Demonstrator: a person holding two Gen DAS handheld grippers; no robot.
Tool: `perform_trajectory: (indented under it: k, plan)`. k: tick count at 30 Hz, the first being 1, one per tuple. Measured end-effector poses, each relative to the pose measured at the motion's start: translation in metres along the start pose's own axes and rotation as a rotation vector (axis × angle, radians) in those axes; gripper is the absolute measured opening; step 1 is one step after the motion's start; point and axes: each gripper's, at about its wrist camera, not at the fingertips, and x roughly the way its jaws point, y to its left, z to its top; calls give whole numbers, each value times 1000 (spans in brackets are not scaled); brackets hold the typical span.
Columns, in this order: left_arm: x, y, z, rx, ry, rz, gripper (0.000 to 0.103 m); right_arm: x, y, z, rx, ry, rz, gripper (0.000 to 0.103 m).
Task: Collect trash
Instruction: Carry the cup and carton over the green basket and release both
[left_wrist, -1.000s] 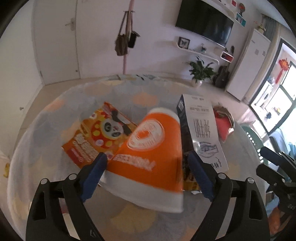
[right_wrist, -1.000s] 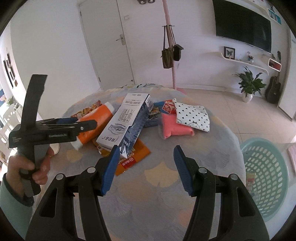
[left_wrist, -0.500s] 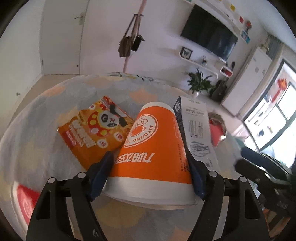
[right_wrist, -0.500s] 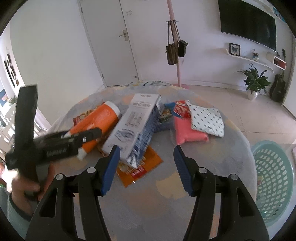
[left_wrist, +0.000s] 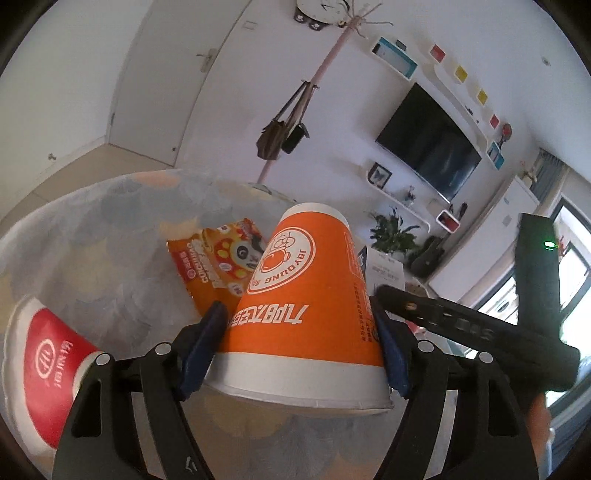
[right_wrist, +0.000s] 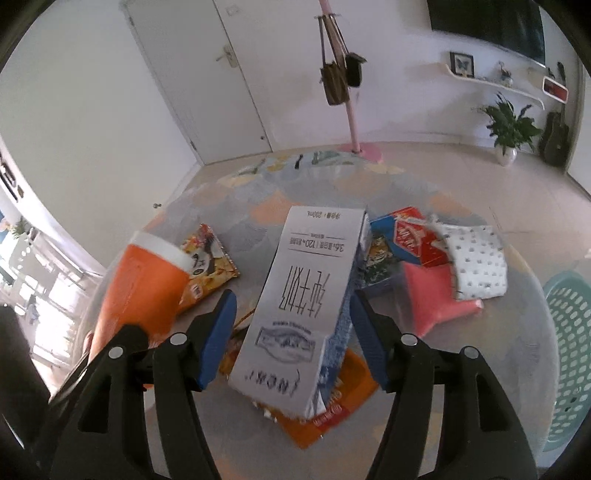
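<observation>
My left gripper (left_wrist: 295, 347) is shut on an orange paper cup (left_wrist: 310, 295), held tilted above the round table (left_wrist: 92, 236); the cup also shows in the right wrist view (right_wrist: 140, 284). My right gripper (right_wrist: 291, 336) is open, its fingers on either side of a white-and-blue milk carton (right_wrist: 303, 295) that lies on an orange wrapper (right_wrist: 332, 410). An orange panda snack bag (left_wrist: 218, 262) lies on the table behind the cup. A red-and-white paper cup (left_wrist: 40, 369) lies at the left.
A teal laundry basket (right_wrist: 569, 350) stands on the floor to the right of the table. A pink pouch (right_wrist: 428, 299), a dotted white cloth (right_wrist: 476, 262) and a blue-red packet (right_wrist: 406, 236) lie at the table's right. A coat stand (right_wrist: 343, 74) is behind.
My left gripper has lifted and tilted the orange cup upward. My right gripper has moved forward so its open fingers now flank the milk carton.
</observation>
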Motion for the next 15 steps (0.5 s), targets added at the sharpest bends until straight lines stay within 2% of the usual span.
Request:
perform_trajectory:
  k: [4,11,13,15]
  plan:
    - [-10,3,-3,1,-39,3,73,20,3,1,24,34,-24,61]
    - [-8,4,2,-26,-35,-3,73,32,9,0,10,41,-39,62]
    - [-10,5,3,-33,-46,-4,73,36,12,-1,-3,56,-71,63]
    - [-11,8,4,-45,-52,-8,74,44,12,-3,0,79,-58,63]
